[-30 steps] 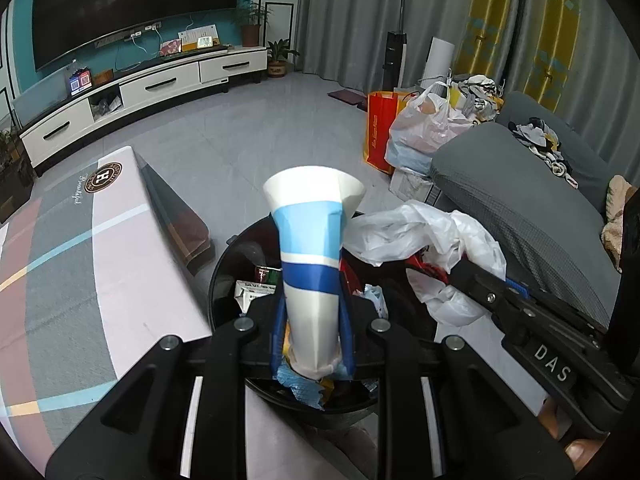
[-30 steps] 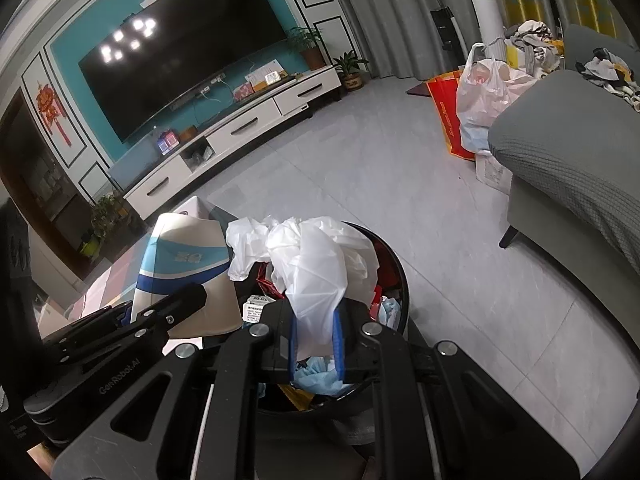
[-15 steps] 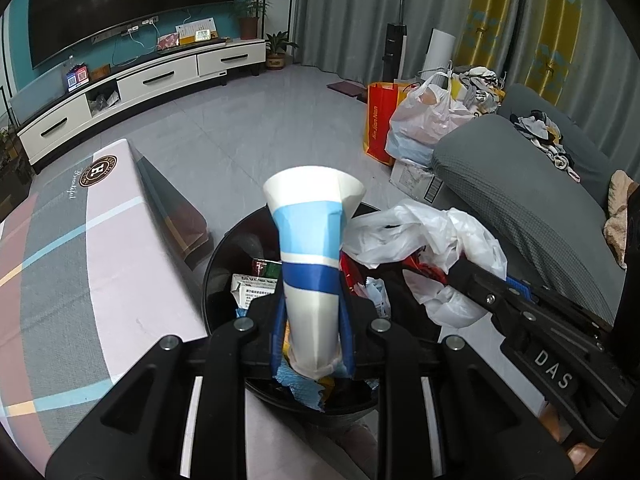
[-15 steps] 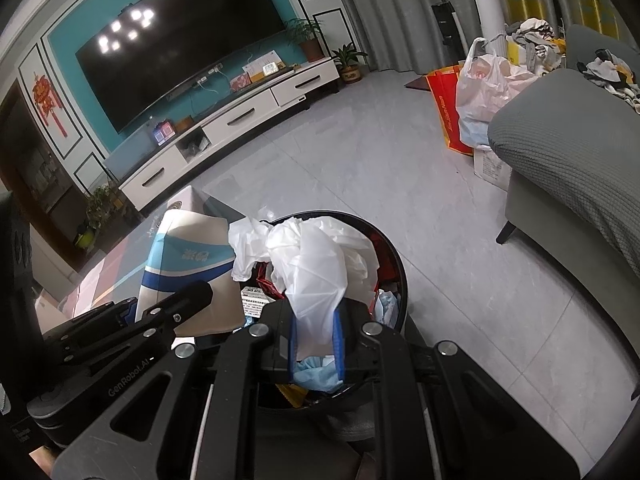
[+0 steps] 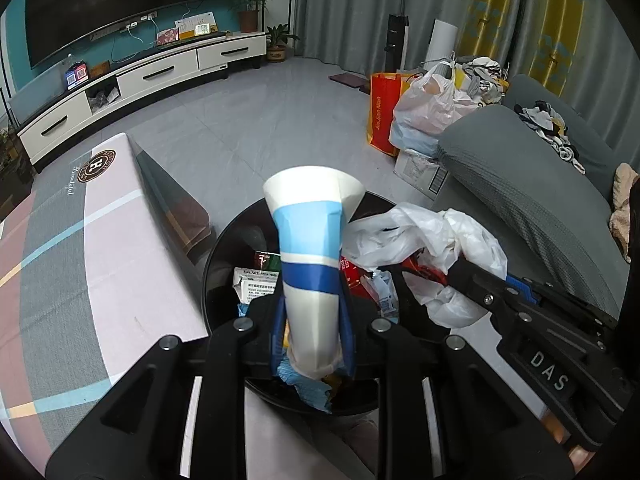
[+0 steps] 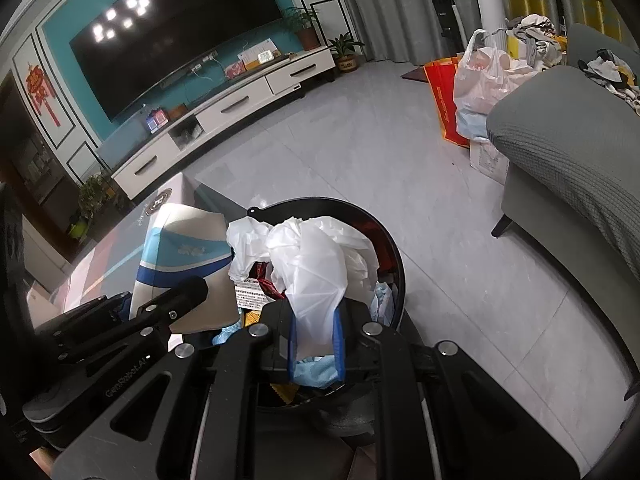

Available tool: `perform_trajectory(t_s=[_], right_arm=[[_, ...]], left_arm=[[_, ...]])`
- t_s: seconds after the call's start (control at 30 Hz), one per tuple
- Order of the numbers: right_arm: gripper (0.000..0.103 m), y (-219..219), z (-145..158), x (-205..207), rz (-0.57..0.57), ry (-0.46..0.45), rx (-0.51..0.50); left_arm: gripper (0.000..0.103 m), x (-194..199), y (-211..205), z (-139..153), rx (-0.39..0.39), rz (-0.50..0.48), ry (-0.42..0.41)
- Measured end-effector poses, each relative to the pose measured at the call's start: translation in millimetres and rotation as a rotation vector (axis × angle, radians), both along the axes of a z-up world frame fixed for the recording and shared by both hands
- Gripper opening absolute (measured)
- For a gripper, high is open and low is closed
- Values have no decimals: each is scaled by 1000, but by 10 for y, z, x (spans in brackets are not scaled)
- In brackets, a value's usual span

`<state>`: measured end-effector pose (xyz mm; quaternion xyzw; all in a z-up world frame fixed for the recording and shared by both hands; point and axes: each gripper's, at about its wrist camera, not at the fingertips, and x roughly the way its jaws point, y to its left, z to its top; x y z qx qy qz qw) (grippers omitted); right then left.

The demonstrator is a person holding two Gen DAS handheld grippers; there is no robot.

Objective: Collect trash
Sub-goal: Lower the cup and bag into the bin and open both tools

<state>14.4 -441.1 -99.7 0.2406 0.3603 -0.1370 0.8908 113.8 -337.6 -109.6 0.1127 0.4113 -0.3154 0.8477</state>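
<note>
My left gripper [image 5: 312, 336] is shut on a squashed white and blue paper cup [image 5: 310, 248], held over a round black trash bin [image 5: 224, 252] that holds wrappers and paper. My right gripper [image 6: 316, 340] is shut on a crumpled white plastic bag [image 6: 316, 264], also over the bin [image 6: 384, 236]. In the left wrist view the bag [image 5: 420, 240] and the right gripper sit just right of the cup. In the right wrist view the cup [image 6: 188, 256] and the left gripper [image 6: 176, 308] are at the left.
A low table with a pink and grey striped cloth [image 5: 80, 248] stands left of the bin. A grey sofa [image 5: 528, 200] is at the right. Full bags [image 5: 420, 112] stand on the tiled floor behind. A white TV cabinet [image 5: 140, 80] lines the far wall.
Both grippers have lifted and tilted slightly over the bin. The cup and the bag stay gripped as before.
</note>
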Motion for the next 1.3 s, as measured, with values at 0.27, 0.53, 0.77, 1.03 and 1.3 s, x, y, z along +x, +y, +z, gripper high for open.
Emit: perform_trajectory(t_s=[0.27,0.53,0.77,1.03,1.3], right_arm=[[15,9,-56,83,9,30,-4],[16,34,-94,132,19,59,-19],[16,88,-113,160,31,75,-29],[16,122,-139,189,40,92,-37],[16,130,-164,218,45,105,-42]], left_arm=[[24,27,-22,-51,15,9,7],[25,62,-5,-108,21,17,21],[25,64,2,-134,27,18,26],[25,78,8,-172,37,22,32],[26,74,-19,-195,54,19,35]])
